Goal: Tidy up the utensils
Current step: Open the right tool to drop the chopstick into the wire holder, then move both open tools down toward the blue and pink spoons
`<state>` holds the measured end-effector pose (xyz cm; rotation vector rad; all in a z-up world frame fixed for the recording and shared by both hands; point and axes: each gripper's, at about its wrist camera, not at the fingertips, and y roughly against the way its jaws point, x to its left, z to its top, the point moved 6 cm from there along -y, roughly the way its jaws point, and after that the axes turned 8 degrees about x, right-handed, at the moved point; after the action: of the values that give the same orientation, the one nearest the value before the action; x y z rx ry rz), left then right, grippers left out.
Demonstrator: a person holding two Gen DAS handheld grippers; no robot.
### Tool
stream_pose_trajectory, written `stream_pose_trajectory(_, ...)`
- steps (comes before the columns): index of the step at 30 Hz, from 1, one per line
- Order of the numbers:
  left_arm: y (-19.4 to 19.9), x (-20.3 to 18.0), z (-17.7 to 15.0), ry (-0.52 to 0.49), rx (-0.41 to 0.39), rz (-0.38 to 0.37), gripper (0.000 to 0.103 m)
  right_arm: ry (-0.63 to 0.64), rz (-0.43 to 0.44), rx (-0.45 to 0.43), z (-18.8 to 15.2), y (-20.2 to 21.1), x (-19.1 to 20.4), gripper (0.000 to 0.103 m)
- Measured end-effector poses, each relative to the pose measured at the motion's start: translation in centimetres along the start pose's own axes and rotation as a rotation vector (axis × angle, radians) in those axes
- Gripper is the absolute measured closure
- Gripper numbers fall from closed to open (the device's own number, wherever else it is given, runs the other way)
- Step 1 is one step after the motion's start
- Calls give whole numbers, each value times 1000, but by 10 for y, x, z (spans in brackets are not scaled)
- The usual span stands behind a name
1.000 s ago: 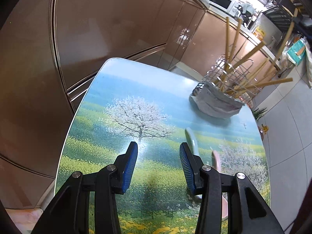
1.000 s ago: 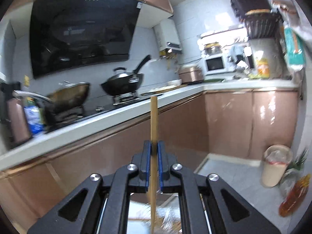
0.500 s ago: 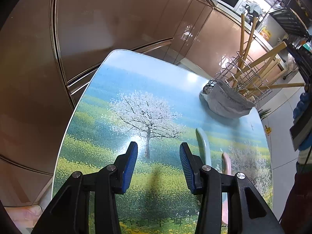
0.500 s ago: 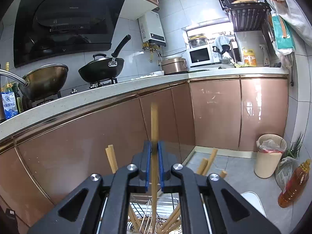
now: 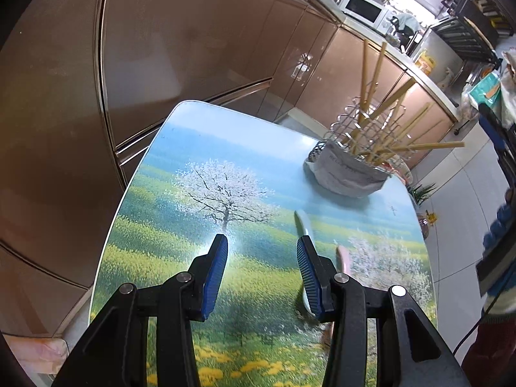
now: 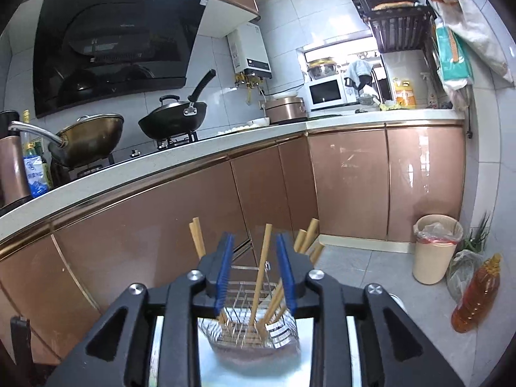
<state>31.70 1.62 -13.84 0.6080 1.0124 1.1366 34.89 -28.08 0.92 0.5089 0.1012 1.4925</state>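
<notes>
Left hand-held gripper (image 5: 262, 266) is hovering low over the tabletop (image 5: 180, 213), jaws spread wide apart and gripping nothing. A pale green utensil handle (image 5: 303, 222) is lying flat on the tabletop, running from centre frame down behind the gripper's right-side finger; a pink utensil handle (image 5: 344, 259) is lying just to the right of it, also partly hidden behind that finger, so both are sitting beside the gripper rather than between the fingers. Wire utensil basket (image 5: 348, 167) is standing at the upper right of the left wrist view, well apart from the left hand-held gripper, near the far right edge of the tabletop, with a grey wrap around its lower part and wooden chopsticks (image 5: 374, 74) fanning out of it at mixed angles. In the right wrist view the right hand-held gripper (image 6: 254, 272) is sitting directly above the same basket (image 6: 248, 332), jaws parted and gripping nothing. One chopstick (image 6: 262, 264) is standing tilted in the gap between the blue pads (image 6: 224, 271); whether it is touching either pad, can't tell. Its lower end is sitting down in the basket grid. More chopstick ends are sticking up on both sides of the fingers at lower centre frame.
</notes>
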Motion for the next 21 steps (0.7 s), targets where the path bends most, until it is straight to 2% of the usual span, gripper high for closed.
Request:
stream_pose_trajectory(6,23,-10,-15,-10,-23,5,57,-22,18,44,-26,55,-6,57)
stream_pose_trajectory(14,49,-22,-44,-40,-22,12,54,-88,21,205,-89,105,-25,56)
stream_pose_trajectory(21,79,-34,-72,-78,-57,40,53,-90,57,289,-120,136,-20,56)
